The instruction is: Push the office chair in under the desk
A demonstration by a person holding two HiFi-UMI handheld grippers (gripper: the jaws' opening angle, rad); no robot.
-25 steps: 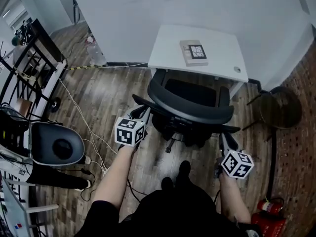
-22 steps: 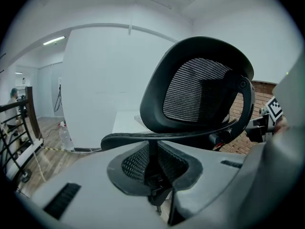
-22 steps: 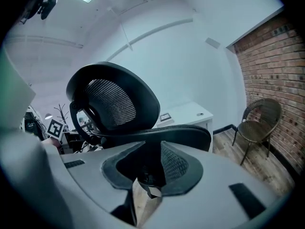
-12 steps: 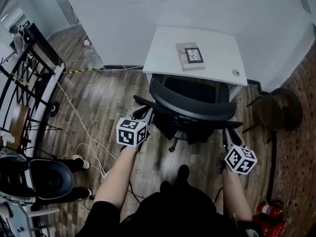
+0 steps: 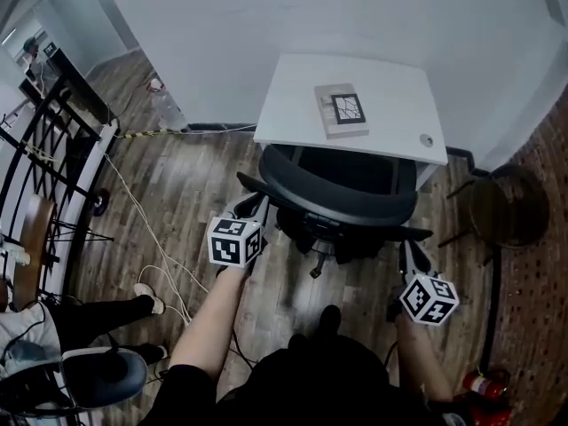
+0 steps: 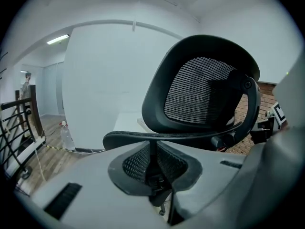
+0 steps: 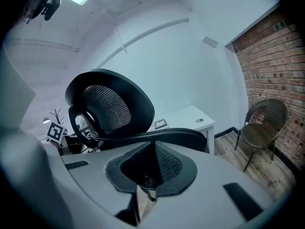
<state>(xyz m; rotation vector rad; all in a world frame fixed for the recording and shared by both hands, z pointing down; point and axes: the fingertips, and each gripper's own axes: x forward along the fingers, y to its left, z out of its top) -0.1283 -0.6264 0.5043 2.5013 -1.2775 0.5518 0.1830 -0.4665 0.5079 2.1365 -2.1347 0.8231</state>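
**Position of the workpiece.** The office chair (image 5: 342, 198) faces the white worktop (image 5: 390, 87). The front of its seat is already beneath the worktop edge. The backrest (image 5: 337, 204) and both armrests project into the room, so the push is judged to be partly complete.

**Contact points.** The left gripper (image 5: 253, 206) meets the rear end of the left armrest (image 5: 259, 190). The right gripper (image 5: 410, 250) meets the rear end of the right armrest (image 5: 414, 232). One contact on each side keeps the load even, so the chair should roll straight on its castors rather than swivel.

**Finger state.**
- Left: the fingers (image 6: 95, 190) stand together with only a thin slit between them. Nothing is clamped. The armrest crosses just beyond the tips.
- Right: the fingers (image 7: 214, 175) have just been closing and are now nearly together. Nothing lies between them. The armrest likewise crosses at the tips.

Closed fingers give a blunt, stiff pushing face. No grip is needed, because the chair only has to be driven forward.

**Clearances.** A marker block (image 5: 342, 109) lies on top of the worktop, clear of the chair. Whether the armrests will pass under the worktop edge cannot be told from these views. This is the main risk.
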